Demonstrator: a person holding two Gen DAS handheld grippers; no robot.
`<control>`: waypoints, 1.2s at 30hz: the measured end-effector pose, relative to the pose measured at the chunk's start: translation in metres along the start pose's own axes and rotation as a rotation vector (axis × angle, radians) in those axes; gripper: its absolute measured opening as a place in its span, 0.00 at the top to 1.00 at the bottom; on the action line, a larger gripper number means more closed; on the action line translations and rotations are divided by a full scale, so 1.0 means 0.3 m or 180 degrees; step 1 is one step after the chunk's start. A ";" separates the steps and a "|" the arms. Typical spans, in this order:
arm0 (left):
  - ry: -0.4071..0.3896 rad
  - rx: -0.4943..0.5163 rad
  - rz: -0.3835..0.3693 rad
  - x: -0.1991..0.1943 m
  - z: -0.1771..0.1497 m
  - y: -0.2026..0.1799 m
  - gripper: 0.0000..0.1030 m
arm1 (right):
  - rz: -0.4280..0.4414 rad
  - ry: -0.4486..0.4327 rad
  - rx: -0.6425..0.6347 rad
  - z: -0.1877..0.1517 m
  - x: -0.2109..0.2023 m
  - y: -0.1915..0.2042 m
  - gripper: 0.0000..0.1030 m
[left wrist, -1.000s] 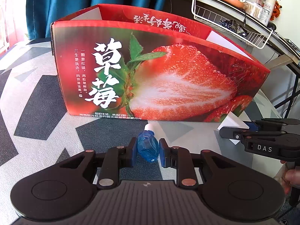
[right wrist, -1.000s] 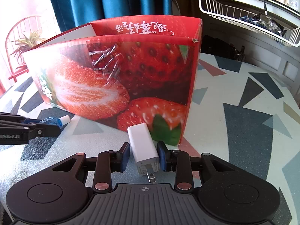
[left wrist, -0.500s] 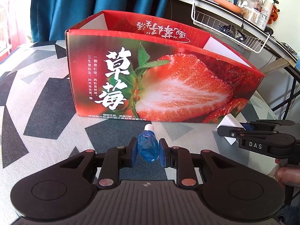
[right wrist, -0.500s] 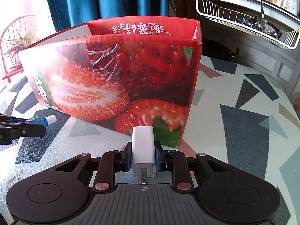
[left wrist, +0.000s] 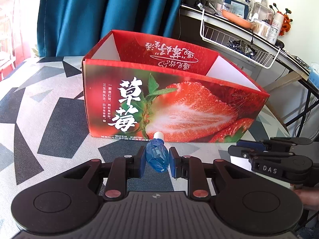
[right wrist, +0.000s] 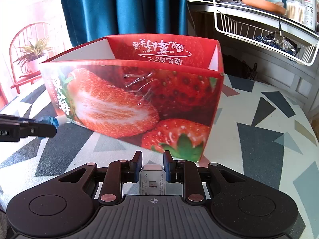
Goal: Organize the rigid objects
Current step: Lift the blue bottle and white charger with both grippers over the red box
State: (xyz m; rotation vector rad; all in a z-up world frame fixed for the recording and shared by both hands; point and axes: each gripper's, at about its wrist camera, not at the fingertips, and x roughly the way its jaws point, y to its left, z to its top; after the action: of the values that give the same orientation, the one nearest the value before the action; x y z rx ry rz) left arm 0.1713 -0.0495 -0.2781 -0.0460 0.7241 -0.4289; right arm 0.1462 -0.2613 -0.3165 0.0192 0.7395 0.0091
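grippers (left wrist: pixel 156 160) clamped: bottle (left wrist: pixel 156 155), charger (right wrist: pixel 152 181)

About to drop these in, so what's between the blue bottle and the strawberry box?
Only bare patterned tabletop lies between the blue bottle and strawberry box, per the left wrist view.

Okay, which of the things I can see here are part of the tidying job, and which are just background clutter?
Part of the job:
- blue bottle, in the left hand-held gripper
- white charger, in the right hand-held gripper
- strawberry box, open-topped

Just lying about:
- wire basket under the shelf
- teal curtain
- potted plant
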 end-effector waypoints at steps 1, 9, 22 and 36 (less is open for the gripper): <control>-0.0006 0.0001 -0.0001 -0.004 -0.001 0.000 0.75 | 0.0003 0.0017 -0.0004 -0.003 0.001 0.005 0.80; -0.0021 -0.0019 -0.0016 -0.012 -0.007 0.005 0.75 | 0.0022 0.0166 -0.0008 -0.027 0.006 0.030 0.79; 0.0000 -0.0091 -0.0070 0.004 -0.015 0.018 0.75 | 0.0175 0.0586 0.0009 -0.057 -0.024 0.047 0.71; -0.0082 -0.0178 -0.0149 -0.009 -0.016 0.045 0.75 | 0.0351 0.1433 -0.0111 0.073 0.083 0.010 0.80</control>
State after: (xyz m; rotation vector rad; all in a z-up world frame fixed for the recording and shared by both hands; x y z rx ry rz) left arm 0.1713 -0.0356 -0.2826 -0.1211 0.7106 -0.4521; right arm 0.1795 -0.2584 -0.3171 0.0249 1.1877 0.1352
